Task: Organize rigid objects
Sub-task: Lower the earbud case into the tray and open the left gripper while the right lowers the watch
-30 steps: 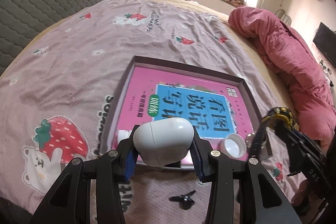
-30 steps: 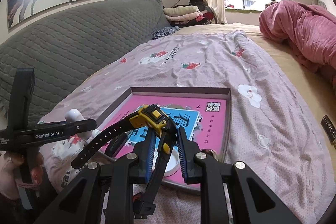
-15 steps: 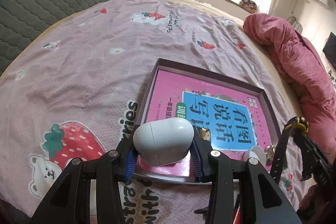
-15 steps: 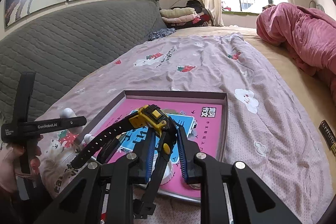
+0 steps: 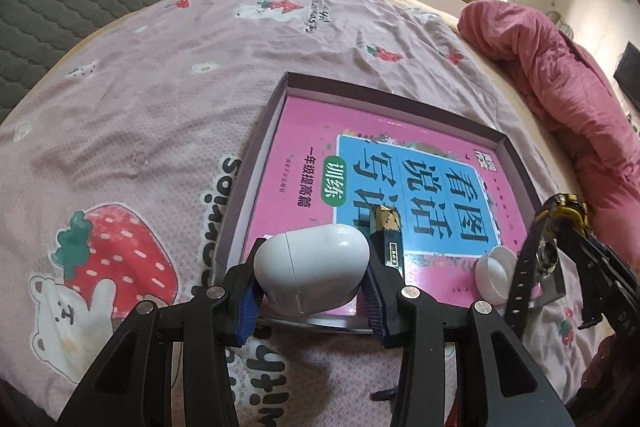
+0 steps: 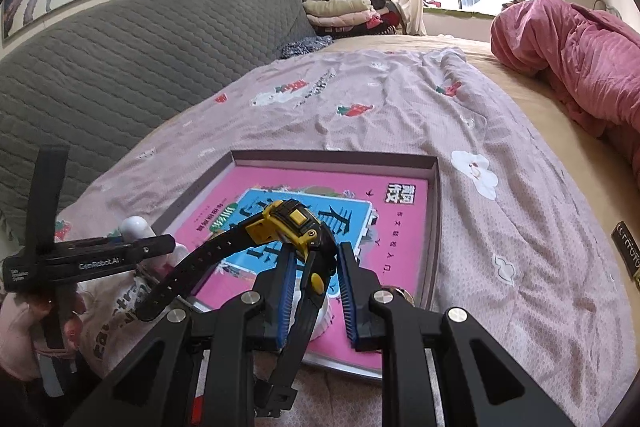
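Item: white case, clamped in our left gripper, just above the near edge of the tray ahead. Item: watch, pinched by its strap in our right gripper. Step: placing; next, lower each into the tray and release.

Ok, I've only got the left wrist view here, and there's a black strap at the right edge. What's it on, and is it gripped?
Observer: It's a black and yellow watch. The right gripper is shut on its strap, just under the face.
Operator: What's beneath it?
Observer: A white cap in the tray, right behind the fingers.
Operator: Anything at the left?
Observer: A hand wraps the handle of the left gripper, beside the tray.
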